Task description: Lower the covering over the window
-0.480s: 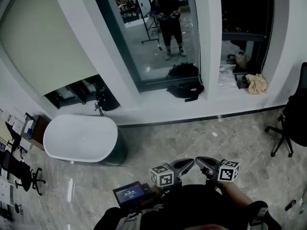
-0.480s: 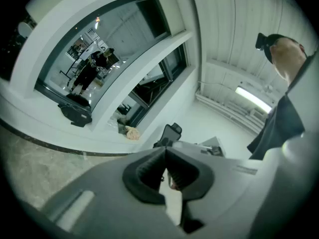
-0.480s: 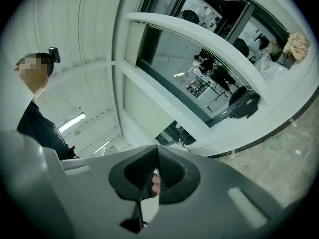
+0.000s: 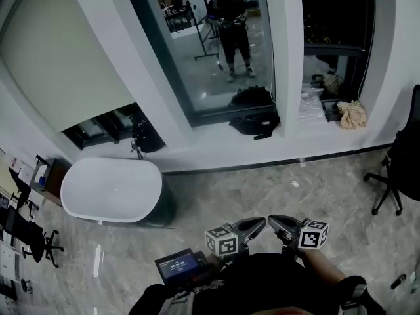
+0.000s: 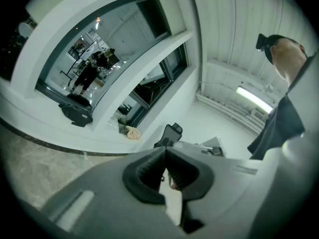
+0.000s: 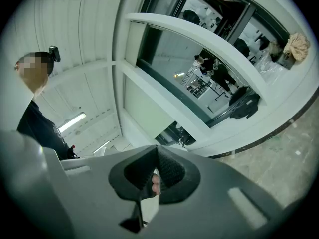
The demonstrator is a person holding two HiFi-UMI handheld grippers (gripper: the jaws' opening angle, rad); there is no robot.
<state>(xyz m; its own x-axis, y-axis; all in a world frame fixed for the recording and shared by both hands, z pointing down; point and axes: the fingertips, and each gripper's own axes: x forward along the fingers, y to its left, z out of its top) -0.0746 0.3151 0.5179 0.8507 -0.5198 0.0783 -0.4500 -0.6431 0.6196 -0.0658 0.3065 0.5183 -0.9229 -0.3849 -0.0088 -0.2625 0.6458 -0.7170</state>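
The roller shade (image 4: pixel 62 61) covers most of the left window pane. Its lower edge runs diagonally in the head view and stops short of the sill, leaving a dark gap (image 4: pixel 108 126) beneath. No pull cord or chain can be made out.

The shade lies ahead and to the left of both tools, well apart from them, with a white oval tub (image 4: pixel 111 189) standing between. The left gripper (image 4: pixel 252 226) is judged the nearer.

Both tools are held close to the body. The left gripper's jaws are closed together on nothing, and the right gripper (image 4: pixel 281 222) is likewise closed and empty.
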